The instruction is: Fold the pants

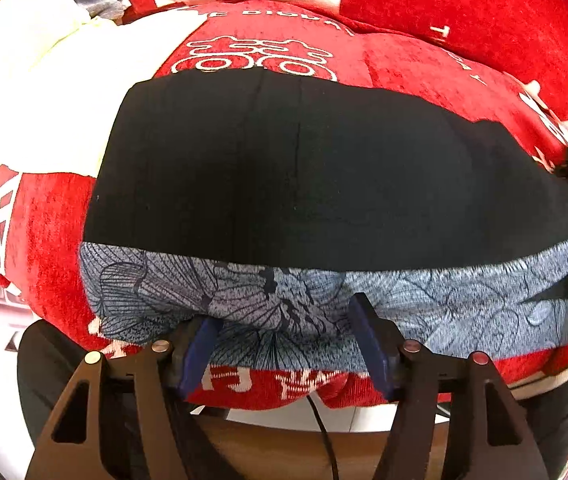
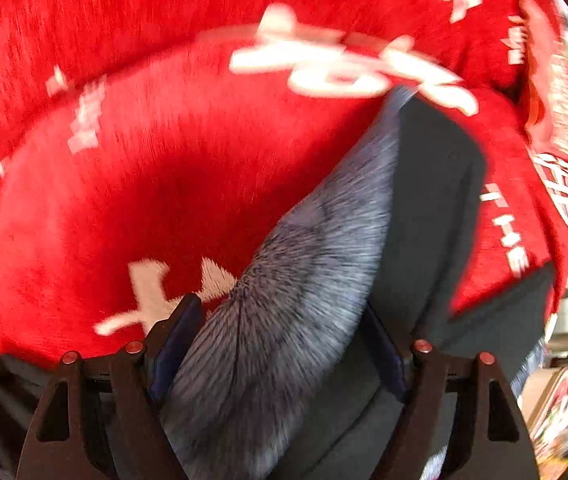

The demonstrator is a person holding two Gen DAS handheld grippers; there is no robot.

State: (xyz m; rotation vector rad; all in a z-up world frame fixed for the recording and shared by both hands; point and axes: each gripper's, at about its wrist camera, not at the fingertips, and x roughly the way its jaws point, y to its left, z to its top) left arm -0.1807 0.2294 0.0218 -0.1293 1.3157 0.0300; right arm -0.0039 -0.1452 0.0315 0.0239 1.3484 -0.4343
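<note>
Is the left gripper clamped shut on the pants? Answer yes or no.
No: the left gripper stands open, its blue pads apart, with the patterned edge of the pants lying loose between them.

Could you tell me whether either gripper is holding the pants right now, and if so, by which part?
Nothing is held. The left gripper stands open over the patterned edge of the pants, and the right gripper is open too, cloth between its fingers, unclamped.
</note>
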